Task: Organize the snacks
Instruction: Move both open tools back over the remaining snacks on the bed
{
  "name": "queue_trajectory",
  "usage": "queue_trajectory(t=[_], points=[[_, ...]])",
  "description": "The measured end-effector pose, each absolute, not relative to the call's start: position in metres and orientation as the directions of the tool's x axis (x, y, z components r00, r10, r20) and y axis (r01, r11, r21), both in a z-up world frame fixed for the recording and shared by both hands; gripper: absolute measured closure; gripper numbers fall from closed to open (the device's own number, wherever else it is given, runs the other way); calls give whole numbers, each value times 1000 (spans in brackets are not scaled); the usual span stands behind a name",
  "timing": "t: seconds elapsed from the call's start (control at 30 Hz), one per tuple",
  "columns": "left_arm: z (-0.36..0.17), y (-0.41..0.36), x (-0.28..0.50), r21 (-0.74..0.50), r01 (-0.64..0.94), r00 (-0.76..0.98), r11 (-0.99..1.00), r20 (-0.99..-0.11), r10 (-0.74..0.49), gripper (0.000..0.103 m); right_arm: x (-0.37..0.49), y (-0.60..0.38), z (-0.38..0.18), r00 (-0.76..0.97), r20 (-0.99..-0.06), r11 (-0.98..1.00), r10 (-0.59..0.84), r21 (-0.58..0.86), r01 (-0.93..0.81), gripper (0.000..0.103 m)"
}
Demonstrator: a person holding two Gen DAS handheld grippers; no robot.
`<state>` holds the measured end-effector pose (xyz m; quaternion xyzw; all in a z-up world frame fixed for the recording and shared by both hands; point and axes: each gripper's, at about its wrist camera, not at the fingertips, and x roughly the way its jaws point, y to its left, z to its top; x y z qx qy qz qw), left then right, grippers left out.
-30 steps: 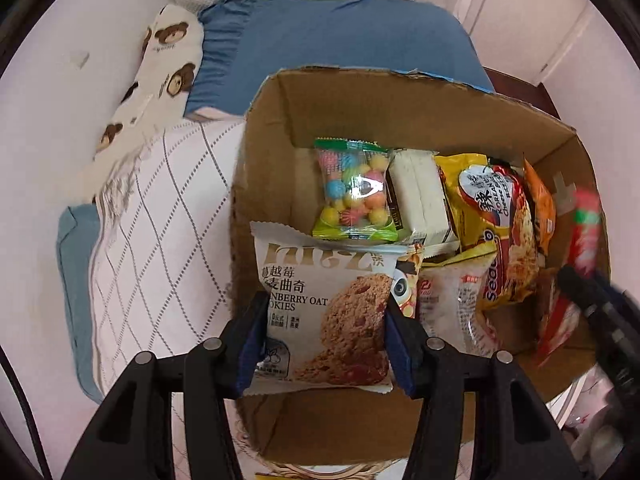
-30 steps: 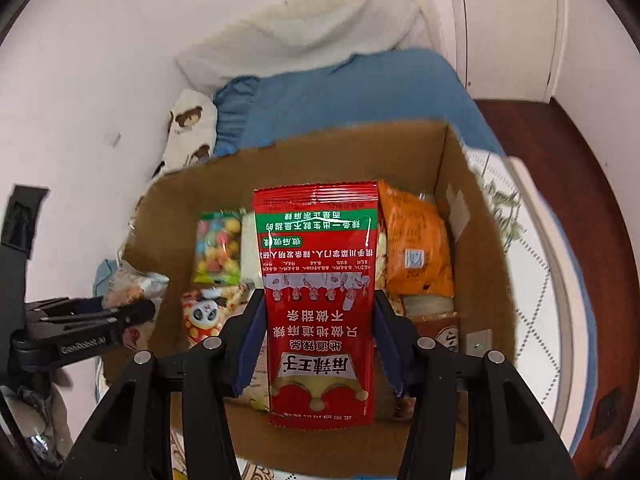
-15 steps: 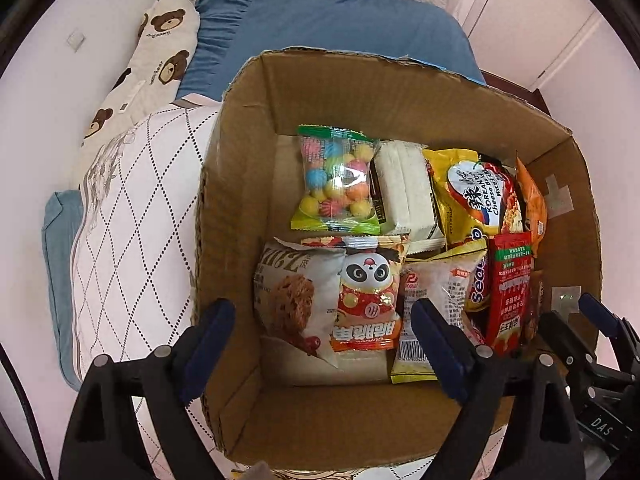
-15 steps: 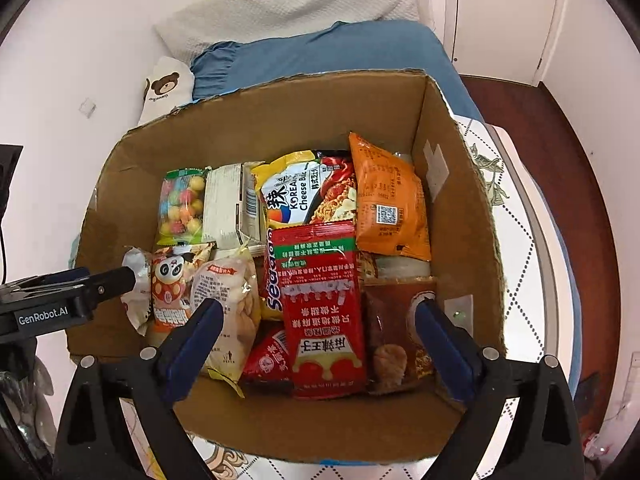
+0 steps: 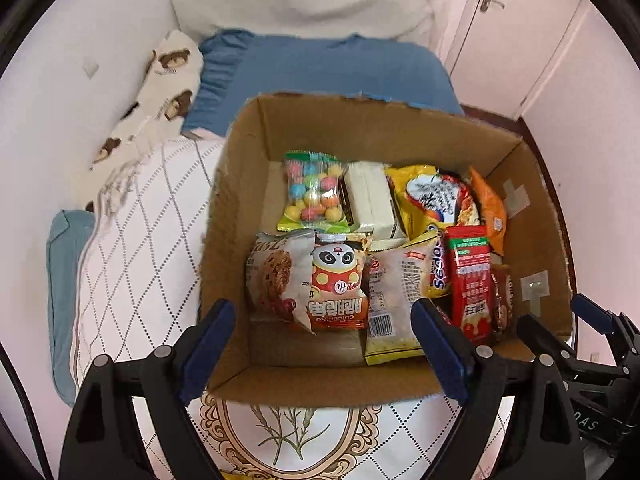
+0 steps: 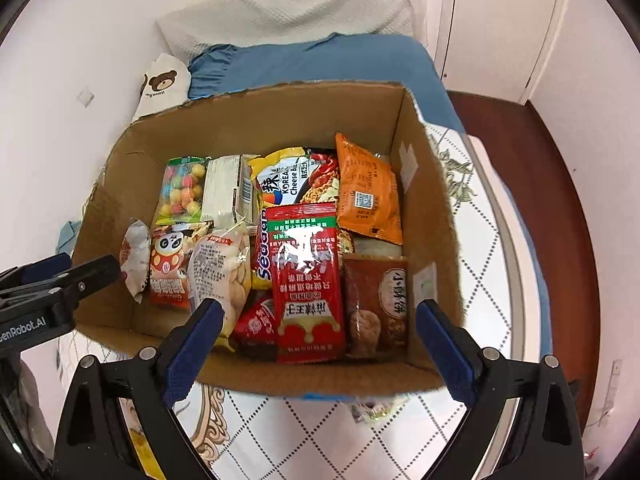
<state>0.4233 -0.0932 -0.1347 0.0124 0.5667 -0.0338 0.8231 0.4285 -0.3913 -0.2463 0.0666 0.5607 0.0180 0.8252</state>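
A cardboard box [image 5: 532, 216] [image 6: 424, 184] stands on the bed, filled with several snack packets. The cranberry oat cookie packet [image 5: 276, 276] lies at its near left, beside a panda packet [image 5: 338, 284]. The red packet [image 6: 308, 276] [image 5: 468, 280] lies on top, right of the middle. My left gripper [image 5: 320, 344] is open and empty above the box's near edge. My right gripper [image 6: 316, 344] is open and empty above the near wall. Each gripper shows at the edge of the other's view.
A candy ball bag [image 5: 314, 192], white pack [image 5: 370, 200], noodle bag [image 6: 296, 176] and orange packet [image 6: 368, 192] fill the back row. The bed has a white diamond-pattern quilt [image 5: 132, 248], blue pillow [image 5: 320, 68] and bear pillow [image 5: 160, 92]. Dark wood floor [image 6: 560, 184] lies right.
Both grippers opened: the left let go of the cookie packet, the right let go of the red packet, both now lying in the box. Both grippers have since pulled back from the box.
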Motion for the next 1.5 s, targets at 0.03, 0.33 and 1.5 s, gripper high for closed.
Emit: queue_trajectory(t=[0.03,0.33,1.5], points=[[-131,-93,418,-12,67,373,998,-927,-37,13,424,-391,-242,382,-919,992,97,122,43,4],[-97,-91,372,-4,60,488,998,-872,-32,13,379,-389,-198,488,-870,996,72,86,7,4],[-179,-73,280,67,-43,330,997,-941,77,13,337,-434,-298,375,-908,972,187,226,61,22]])
